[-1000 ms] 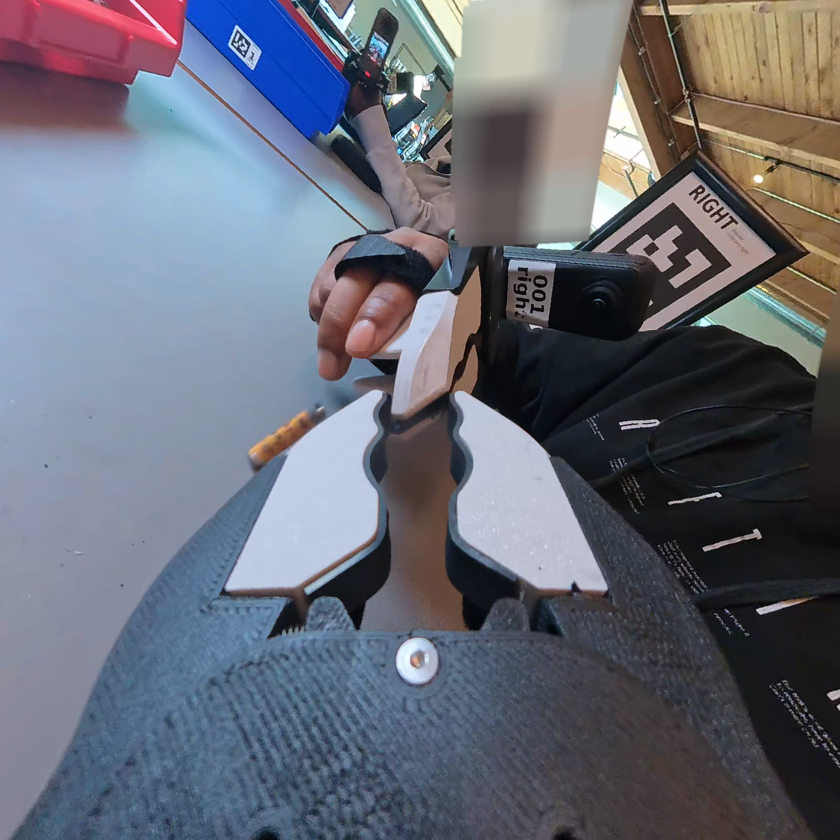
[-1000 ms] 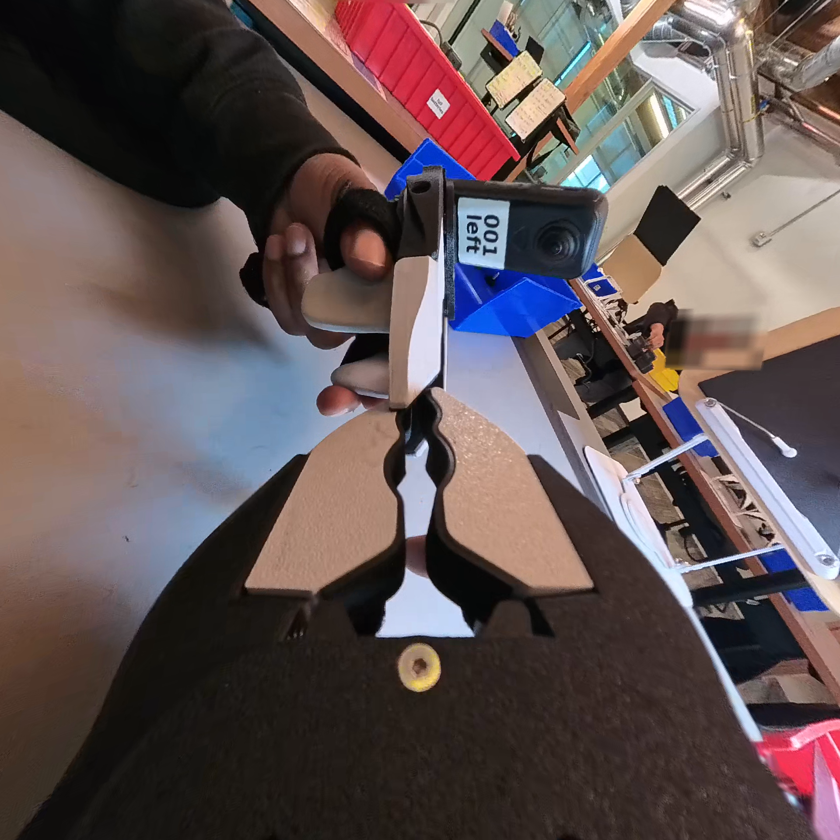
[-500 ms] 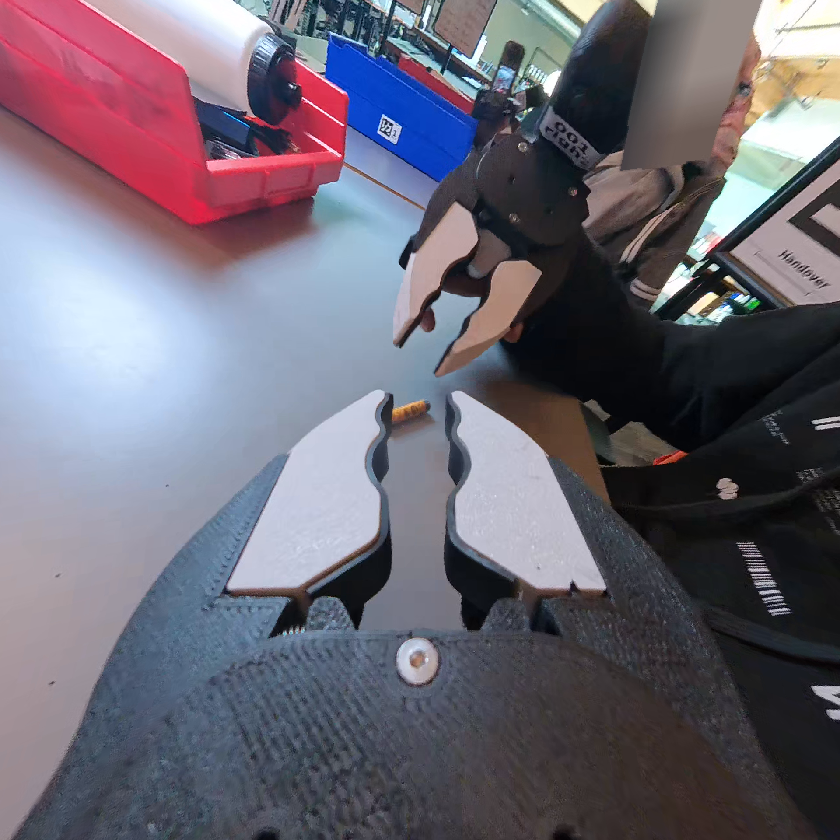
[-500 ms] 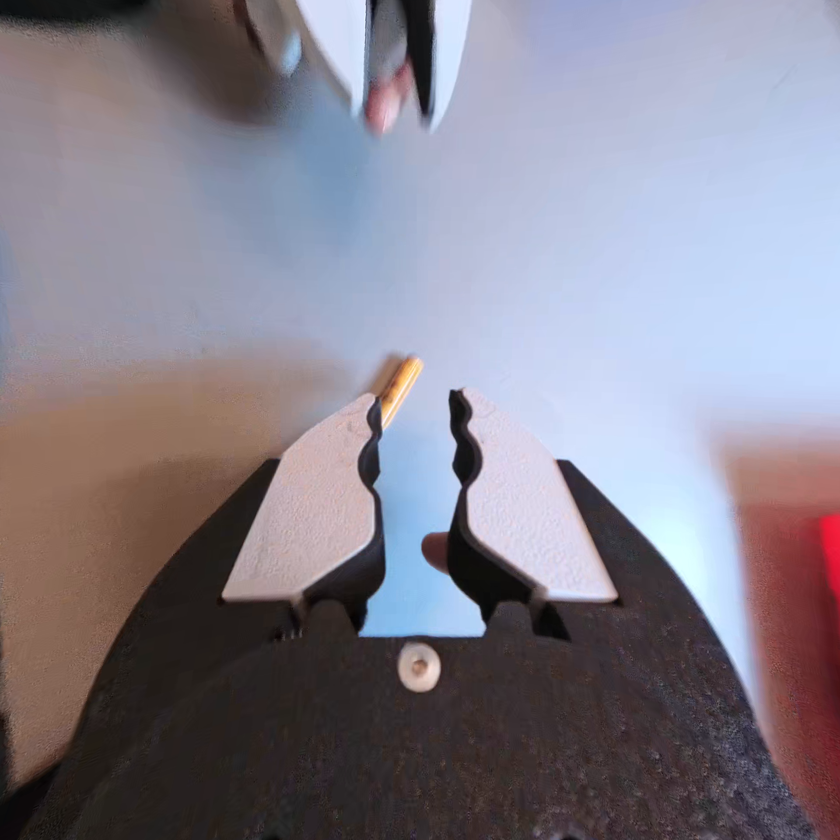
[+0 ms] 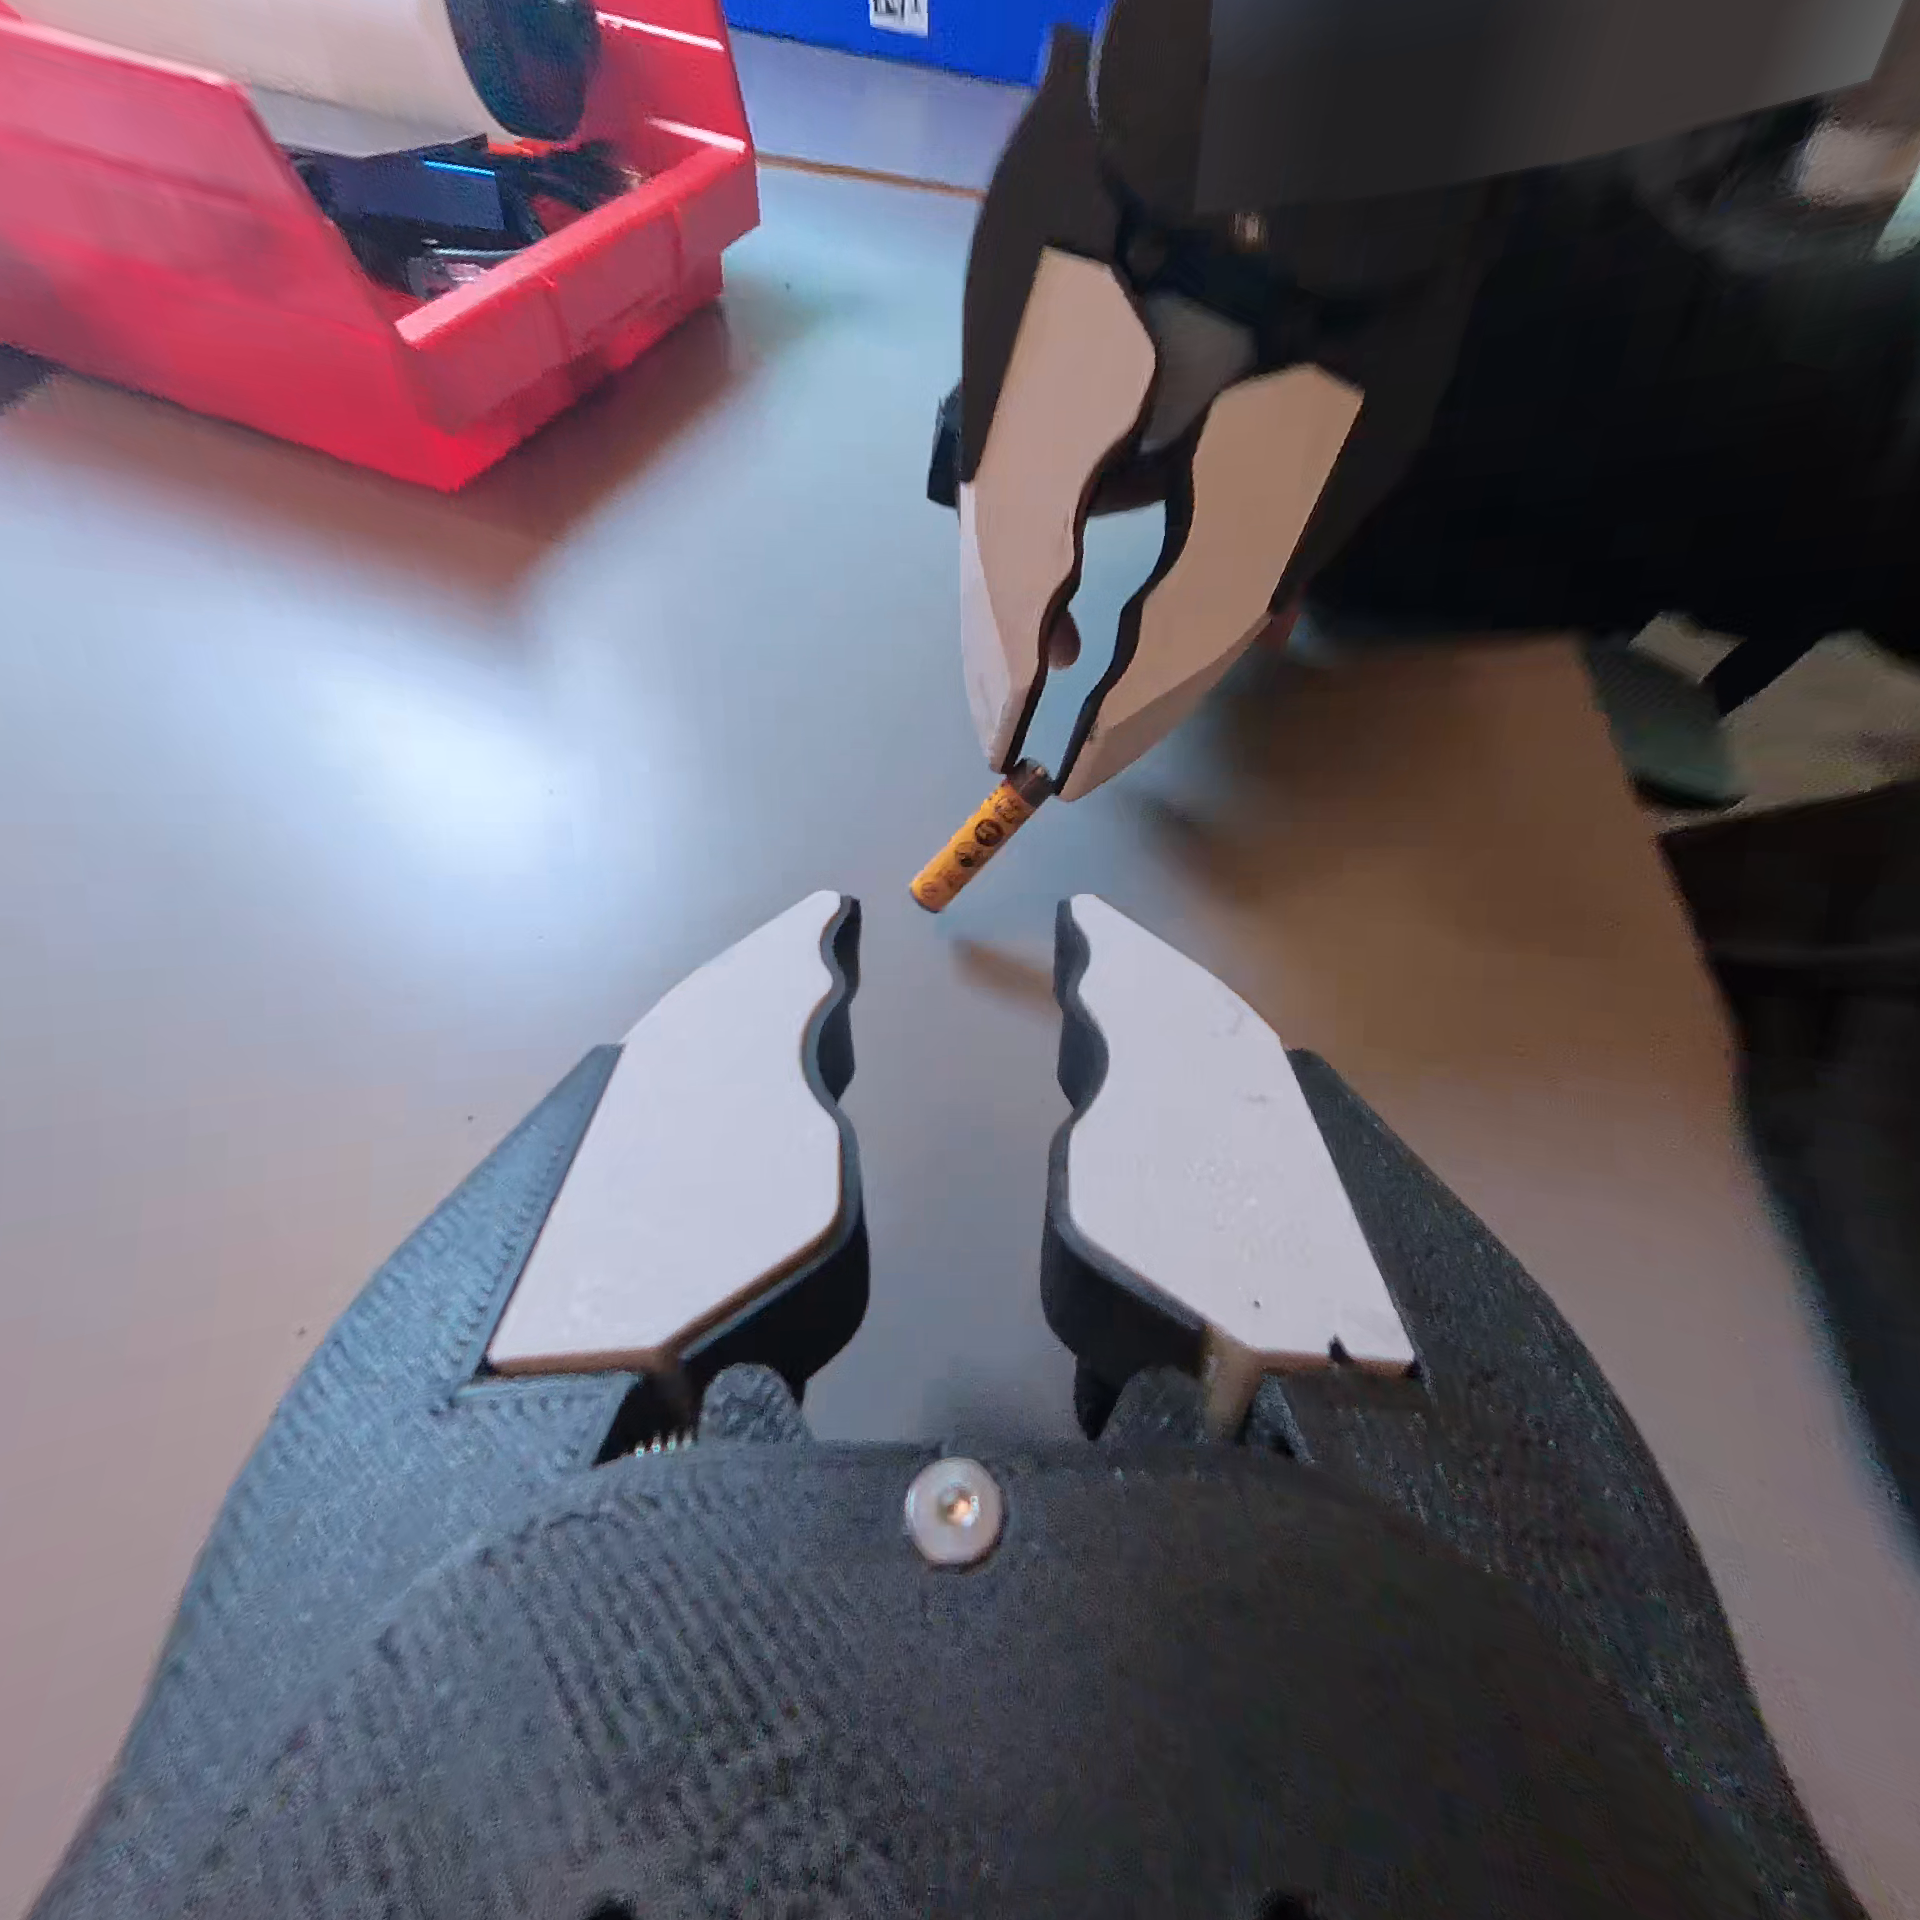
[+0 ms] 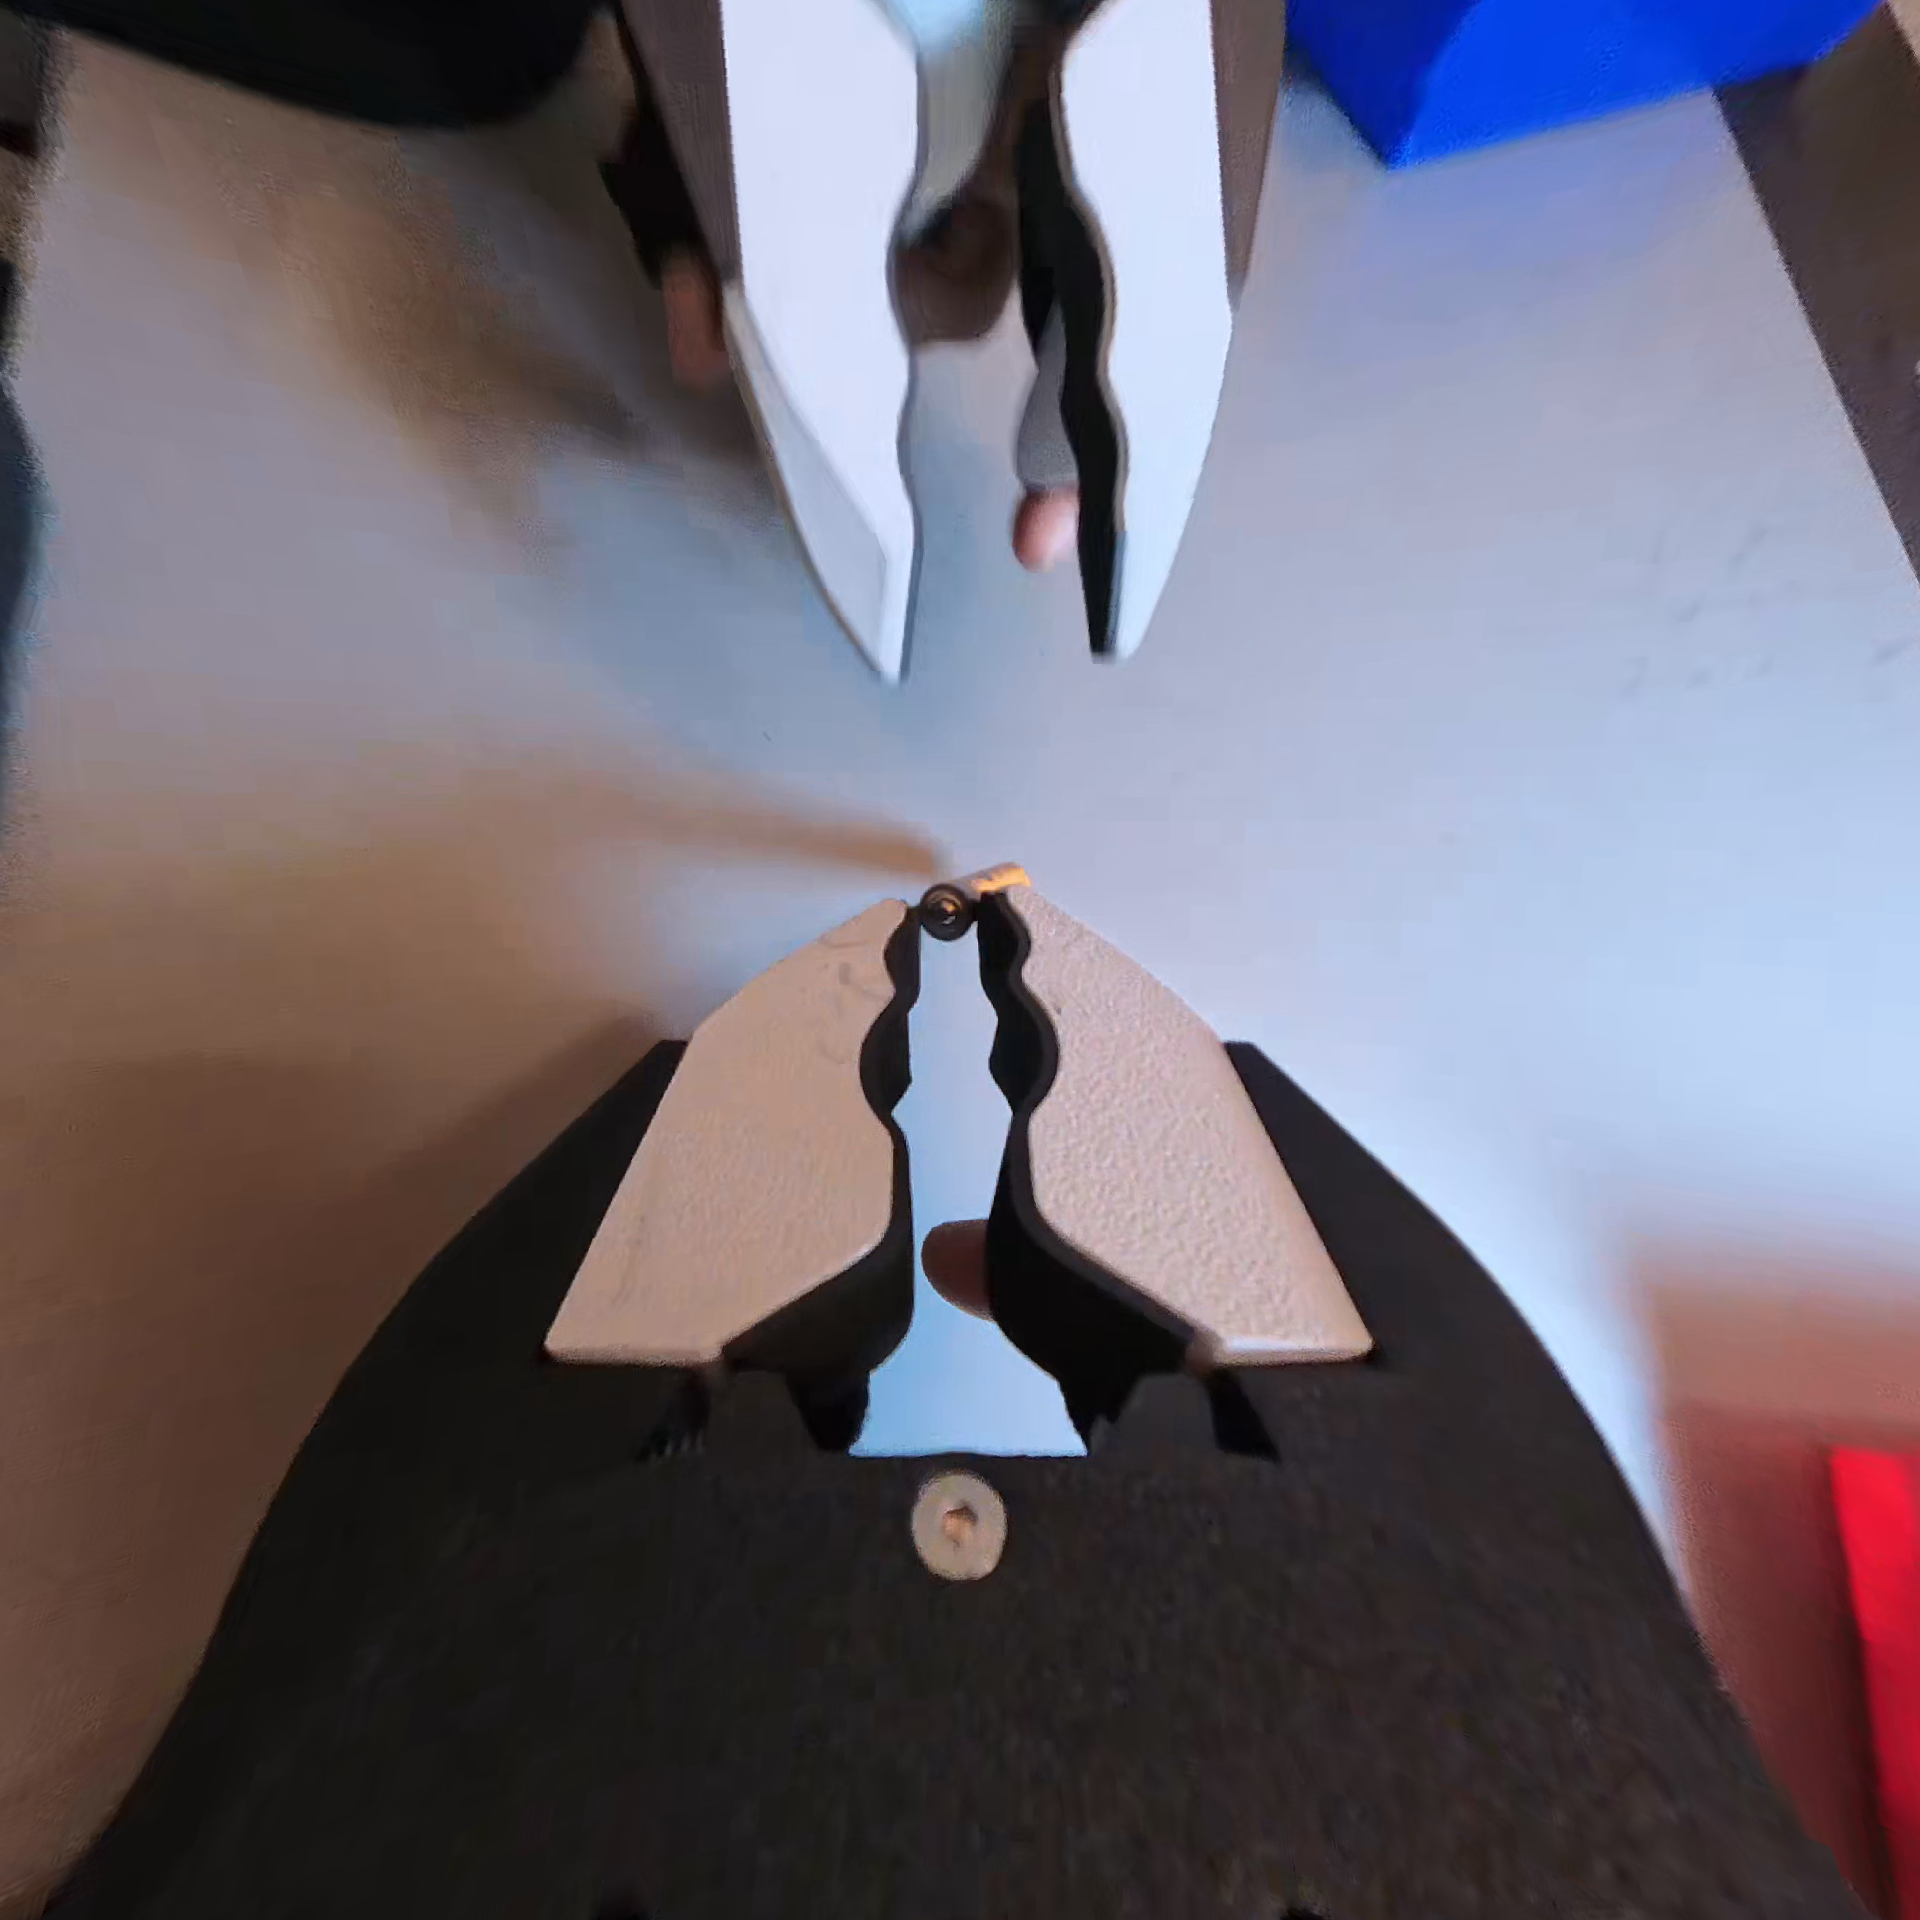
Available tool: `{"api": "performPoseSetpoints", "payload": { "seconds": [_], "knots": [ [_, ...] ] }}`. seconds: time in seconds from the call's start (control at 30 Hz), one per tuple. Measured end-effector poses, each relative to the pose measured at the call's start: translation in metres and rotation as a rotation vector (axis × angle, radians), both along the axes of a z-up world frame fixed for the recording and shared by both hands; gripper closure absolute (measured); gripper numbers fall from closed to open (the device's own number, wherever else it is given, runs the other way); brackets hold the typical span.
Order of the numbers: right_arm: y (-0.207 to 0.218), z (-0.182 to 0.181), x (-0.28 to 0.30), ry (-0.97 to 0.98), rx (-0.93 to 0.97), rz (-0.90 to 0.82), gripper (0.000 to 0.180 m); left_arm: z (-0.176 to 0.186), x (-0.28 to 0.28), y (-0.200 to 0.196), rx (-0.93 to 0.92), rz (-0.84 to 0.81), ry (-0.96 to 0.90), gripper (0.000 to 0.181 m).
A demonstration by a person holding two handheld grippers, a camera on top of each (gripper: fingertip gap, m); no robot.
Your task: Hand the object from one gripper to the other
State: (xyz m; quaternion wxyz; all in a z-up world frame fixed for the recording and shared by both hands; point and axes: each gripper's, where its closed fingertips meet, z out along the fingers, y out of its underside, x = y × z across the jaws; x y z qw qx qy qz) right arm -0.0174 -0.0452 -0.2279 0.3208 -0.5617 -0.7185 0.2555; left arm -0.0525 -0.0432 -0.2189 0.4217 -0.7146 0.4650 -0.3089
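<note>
Battery [image 5: 971, 844]: small, light, rigid, smooth, slip-prone; pinched by one end in right tool [image 5: 1031, 777] tips, above bench [image 5: 312, 831]. Left tool [image 5: 956, 920] spread, empty; take free orange end.

Between the tips of the left gripper [image 5: 956, 914], spread wide: open room, nothing inside. Just ahead of that gap, in the way: the small orange battery [image 5: 971, 844], pinched at its top end by the right gripper [image 5: 1034, 774] and hanging clear of the table [image 5: 416, 779]. Far left: a red bin [image 5: 436, 312], well apart. Wide bare tabletop between.
</note>
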Motion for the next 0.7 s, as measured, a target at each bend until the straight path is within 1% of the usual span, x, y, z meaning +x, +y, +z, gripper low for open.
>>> {"api": "performPoseSetpoints", "payload": {
  "seconds": [0.07, 0.17, 0.2, 0.27, 0.33, 0.4, 0.47, 0.5, 0.57, 0.63, 0.7],
  "knots": [
    [-0.01, 0.009, -0.007, 0.071, -0.059, 0.037, 0.169, -0.007, 0.005, -0.006, 0.095, -0.038, 0.081, 0.14],
    [-0.022, 0.019, -0.015, 0.149, -0.143, 0.083, 0.169, -0.012, 0.016, -0.012, 0.168, -0.072, 0.132, 0.142],
    [-0.024, 0.021, -0.017, 0.163, -0.168, 0.091, 0.169, -0.012, 0.019, -0.013, 0.191, -0.078, 0.138, 0.147],
    [-0.023, 0.024, -0.019, 0.189, -0.179, 0.083, 0.169, -0.009, 0.021, -0.017, 0.237, -0.099, 0.147, 0.167],
    [-0.021, 0.034, -0.021, 0.268, -0.202, 0.073, 0.168, -0.001, 0.022, -0.016, 0.258, -0.086, 0.114, 0.17],
    [-0.015, 0.048, -0.023, 0.356, -0.245, 0.048, 0.161, 0.014, 0.02, -0.015, 0.212, -0.068, -0.001, 0.17],
    [-0.009, 0.056, -0.023, 0.404, -0.281, 0.02, 0.156, 0.031, 0.016, -0.013, 0.106, -0.046, -0.162, 0.17],
    [-0.003, 0.06, -0.023, 0.439, -0.256, 0.0, 0.156, 0.039, 0.014, -0.012, 0.03, -0.041, -0.25, 0.17],
    [0.002, 0.068, -0.025, 0.507, -0.136, -0.019, 0.156, 0.054, 0.01, -0.01, -0.126, -0.033, -0.422, 0.17],
    [-0.001, 0.073, -0.029, 0.548, -0.009, -0.006, 0.155, 0.068, 0.008, -0.009, -0.275, -0.035, -0.59, 0.17],
    [-0.002, 0.079, -0.034, 0.582, 0.133, -0.031, 0.153, 0.078, 0.004, -0.004, -0.406, -0.02, -0.738, 0.17]
  ]
}}
